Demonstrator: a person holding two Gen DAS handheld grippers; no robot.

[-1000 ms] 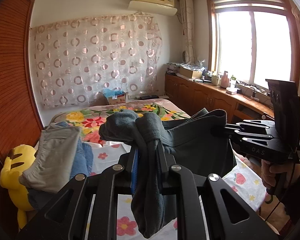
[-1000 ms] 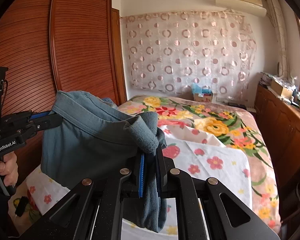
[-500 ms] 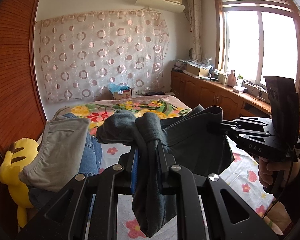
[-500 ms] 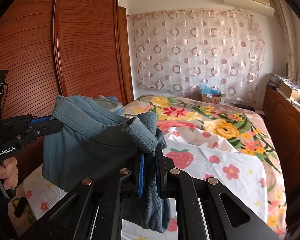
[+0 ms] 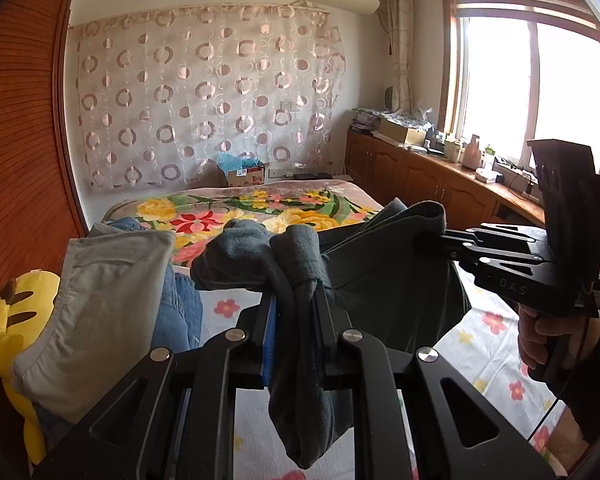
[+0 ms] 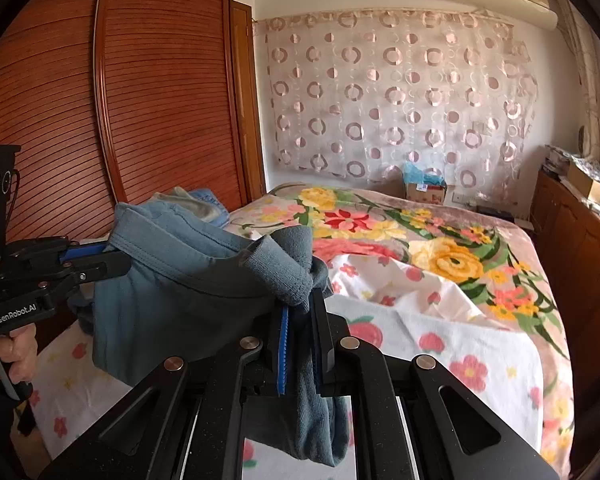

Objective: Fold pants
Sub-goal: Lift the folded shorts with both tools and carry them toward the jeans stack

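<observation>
1. The left gripper (image 5: 296, 300) is clamped tight on a bunched end of the grey-blue pants (image 5: 392, 280).
2. The right gripper (image 6: 304, 312) is pinched shut on the other end.
3. The pants hang in the air between them, long axis running gripper to gripper, about three to nine o'clock.
4. The bed (image 6: 440, 320) lies ahead at twelve o'clock and below; both hands look equally near.

Daylight floods through the overexposed window (image 5: 528, 92); both views are sharp, with fisheye bending and dark corners.
</observation>
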